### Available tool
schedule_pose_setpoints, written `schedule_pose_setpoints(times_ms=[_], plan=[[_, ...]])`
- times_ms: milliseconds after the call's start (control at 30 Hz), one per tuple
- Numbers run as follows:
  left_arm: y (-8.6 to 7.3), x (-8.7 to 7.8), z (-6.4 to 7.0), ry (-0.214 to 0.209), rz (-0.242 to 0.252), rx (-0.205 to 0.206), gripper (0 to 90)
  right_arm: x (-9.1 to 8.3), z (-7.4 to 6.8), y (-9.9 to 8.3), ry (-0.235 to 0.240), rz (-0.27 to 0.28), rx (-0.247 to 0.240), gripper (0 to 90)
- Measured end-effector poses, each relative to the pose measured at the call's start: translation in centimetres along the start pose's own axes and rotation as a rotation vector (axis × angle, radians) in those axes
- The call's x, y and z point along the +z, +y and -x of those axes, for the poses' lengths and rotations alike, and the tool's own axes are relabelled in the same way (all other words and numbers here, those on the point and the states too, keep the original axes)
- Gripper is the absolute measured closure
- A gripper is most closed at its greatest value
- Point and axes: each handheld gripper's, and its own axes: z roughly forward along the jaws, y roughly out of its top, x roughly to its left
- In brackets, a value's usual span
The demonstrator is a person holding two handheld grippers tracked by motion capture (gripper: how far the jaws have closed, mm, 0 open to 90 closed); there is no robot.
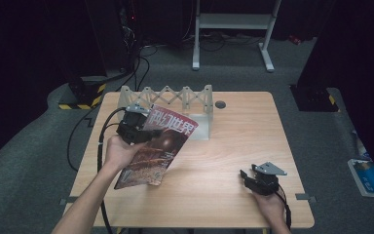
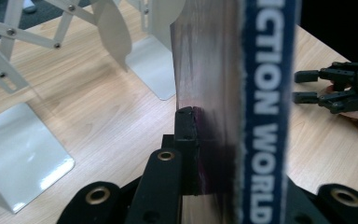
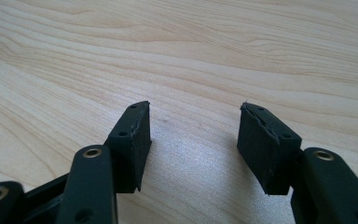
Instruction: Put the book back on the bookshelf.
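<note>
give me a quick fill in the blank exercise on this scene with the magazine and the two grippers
1. The left gripper is shut on the ____.
2. The right gripper has its jaws ____ over the bare table.
3. The white folding rack stands at the ____ edge of the table, beyond the magazine.
4. The spine of the magazine shows the word ____ in white letters.

Missing words: magazine; open; far; WORLD

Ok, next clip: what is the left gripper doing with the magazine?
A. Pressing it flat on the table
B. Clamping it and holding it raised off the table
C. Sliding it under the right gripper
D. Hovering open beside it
B: the left gripper has its jaws closed on the magazine, which is tilted up above the table in front of the white rack.
</note>
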Motion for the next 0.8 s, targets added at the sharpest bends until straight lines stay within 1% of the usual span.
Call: schedule_pose_setpoints(times_ms=[233,533,800], plan=[[0.2,-0.6,-0.7,0.017,-0.015,-0.004,83.5,0.0,0.0,0.0,0.0,0.0,0.0,44.2],[0.5,-1.3,-1.7,0.039,-0.031,-0.023,83.4,0.0,0.0,0.0,0.0,0.0,0.0,44.2],[0.8,-1.5,-2.5,0.054,-0.049,-0.039,83.3,0.0,0.0,0.0,0.0,0.0,0.0,44.2]])
